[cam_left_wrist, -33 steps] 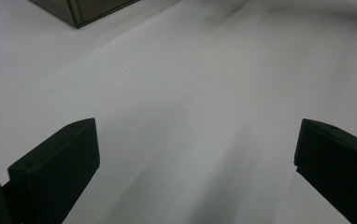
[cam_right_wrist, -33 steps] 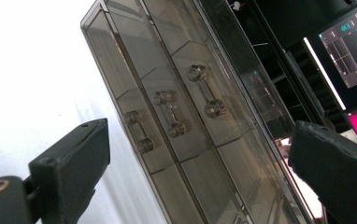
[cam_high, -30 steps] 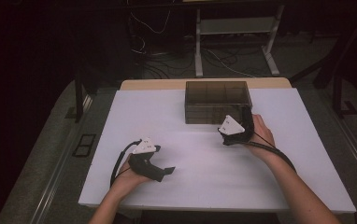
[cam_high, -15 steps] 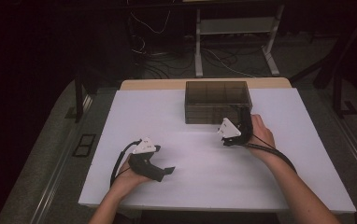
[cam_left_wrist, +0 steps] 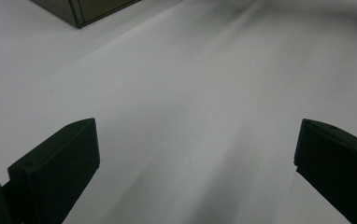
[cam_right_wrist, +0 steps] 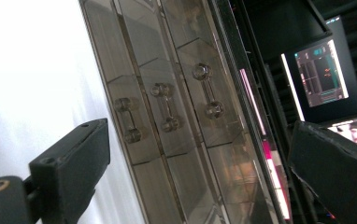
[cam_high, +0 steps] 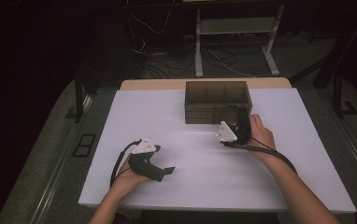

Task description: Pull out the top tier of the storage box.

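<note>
High view: the right claw [cam_high: 240, 122], held in the person's right hand [cam_high: 260, 135], stands just in front of the smoked, see-through drawer box [cam_high: 217, 101] at the far middle of the white worktop [cam_high: 167, 116]; its jaws point at the right end of the box's front face, and whether they touch that face cannot be told from here. The left claw [cam_high: 168, 170] rests low on the worktop, well apart from the box and nearer the person, in the left hand [cam_high: 129, 176], jaws pointing toward the right claw's side. Left gripper view: the left claw [cam_left_wrist: 195, 158] is spread wide with only bare worktop [cam_left_wrist: 214, 93] between its jaws; a corner of the drawer box [cam_left_wrist: 85, 9] lies far ahead and to the claw's left. Right gripper view: the right claw [cam_right_wrist: 200, 163] is also spread wide and grips nothing; the drawer box [cam_right_wrist: 167, 116] fills the gap just ahead, tilted in the picture because the hand is turned, with three drawer fronts side by side, each bearing a clear bar handle [cam_right_wrist: 165, 107]. The left jaw sits before the nearest drawer; contact cannot be judged.
</note>
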The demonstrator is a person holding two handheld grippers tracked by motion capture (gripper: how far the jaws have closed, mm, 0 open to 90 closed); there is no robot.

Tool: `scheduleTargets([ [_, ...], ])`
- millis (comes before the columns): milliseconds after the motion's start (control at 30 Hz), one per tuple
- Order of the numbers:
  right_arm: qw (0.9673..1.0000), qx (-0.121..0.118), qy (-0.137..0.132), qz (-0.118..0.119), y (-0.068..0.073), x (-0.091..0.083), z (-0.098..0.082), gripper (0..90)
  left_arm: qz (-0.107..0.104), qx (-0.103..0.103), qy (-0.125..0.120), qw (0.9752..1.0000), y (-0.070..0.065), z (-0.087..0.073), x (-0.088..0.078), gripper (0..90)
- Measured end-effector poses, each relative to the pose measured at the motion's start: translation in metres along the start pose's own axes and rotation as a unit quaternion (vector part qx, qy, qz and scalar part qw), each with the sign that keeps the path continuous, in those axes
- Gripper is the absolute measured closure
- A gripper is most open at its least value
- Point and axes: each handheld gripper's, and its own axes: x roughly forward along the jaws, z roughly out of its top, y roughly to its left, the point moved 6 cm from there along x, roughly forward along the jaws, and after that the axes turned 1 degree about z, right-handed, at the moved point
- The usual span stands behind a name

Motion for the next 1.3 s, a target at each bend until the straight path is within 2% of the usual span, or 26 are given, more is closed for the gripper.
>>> scheduleTargets([
  [267,0.9992,-0.036,0.002,-0.017,0.002,0.000,0.002,5.2,0.001,0.000,0.001,1.0000,0.001,0.000,0.000,0.0],
  [400,0.9989,-0.042,0.006,-0.023,0.003,0.001,0.002,5.4,0.001,-0.001,0.000,1.0000,0.000,0.000,0.000,0.0],
  [433,0.9983,-0.051,0.006,-0.028,0.003,0.000,0.003,15.3,0.001,-0.001,-0.001,1.0000,0.000,0.000,0.000,0.0],
  [700,0.9967,-0.066,0.004,-0.047,0.006,0.000,0.007,15.6,0.000,-0.001,0.000,1.0000,0.000,0.000,0.000,0.0],
  [767,0.9963,-0.072,0.005,-0.047,0.008,0.000,0.007,22.1,0.000,-0.001,0.000,1.0000,0.000,0.000,0.000,0.0],
  [933,0.9948,-0.082,0.005,-0.059,0.008,0.000,0.009,23.7,0.000,-0.001,0.000,1.0000,0.000,0.000,0.001,0.0],
  [1033,0.9949,-0.081,0.002,-0.060,0.008,0.000,0.010,31.8,0.000,-0.001,0.000,1.0000,0.000,0.000,0.000,0.0],
  [1300,0.9939,-0.086,0.011,-0.069,0.006,0.002,0.011,38.2,0.000,-0.001,0.001,1.0000,-0.001,0.000,0.000,0.0],
])
